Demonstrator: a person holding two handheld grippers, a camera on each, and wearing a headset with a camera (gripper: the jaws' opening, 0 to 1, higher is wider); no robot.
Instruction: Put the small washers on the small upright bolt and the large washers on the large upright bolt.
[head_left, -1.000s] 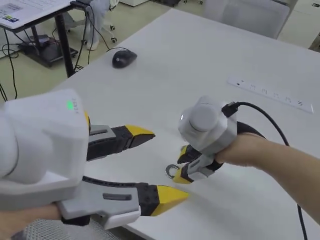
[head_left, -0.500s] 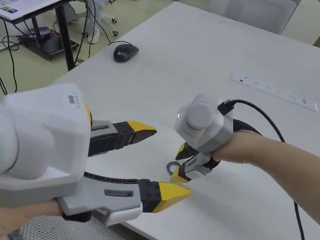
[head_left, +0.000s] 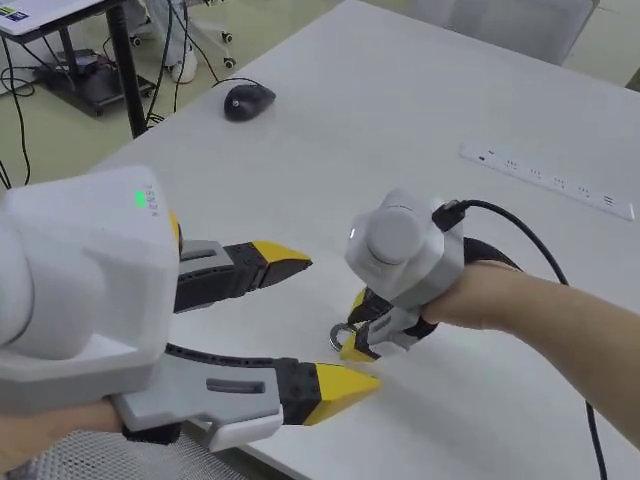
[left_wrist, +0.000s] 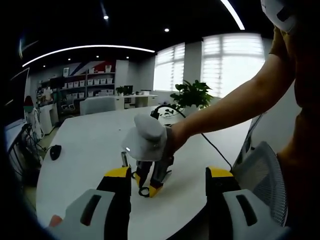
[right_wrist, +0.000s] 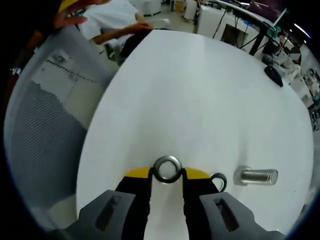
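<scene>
Step in hand: the right gripper (right_wrist: 167, 173) holds a washer (right_wrist: 167, 159) by its rim, low at the table (head_left: 400, 120). I judge that carrying it to a bolt comes next.
Right jaws: closed on the washer, one yellow tip on each side of the ring, so the hole is free between them.
Left jaws: the left gripper (head_left: 313, 322) is wide open and holds nothing. It hovers near the right gripper, over the near edge of the table.
Washer: at the right gripper's tips. I cannot tell if it touches the table or is just above it.
Second washer (right_wrist: 218, 174): on the table, just beside one right jaw, between that jaw and the bolt (right_wrist: 257, 176).
Bolt: near the jaws. From this angle I cannot tell if it stands upright, or if it is the large or the small one.
How to do it well: first compare the hole with the bolt's thickness. Grip only the rim. Lift straight up, so that the second washer is not pushed. Bring the ring level over the bolt's top, centre the hole, lower it, then open the jaws.
Risk: such a thin grip may let the ring turn or slip, so move slowly.
</scene>
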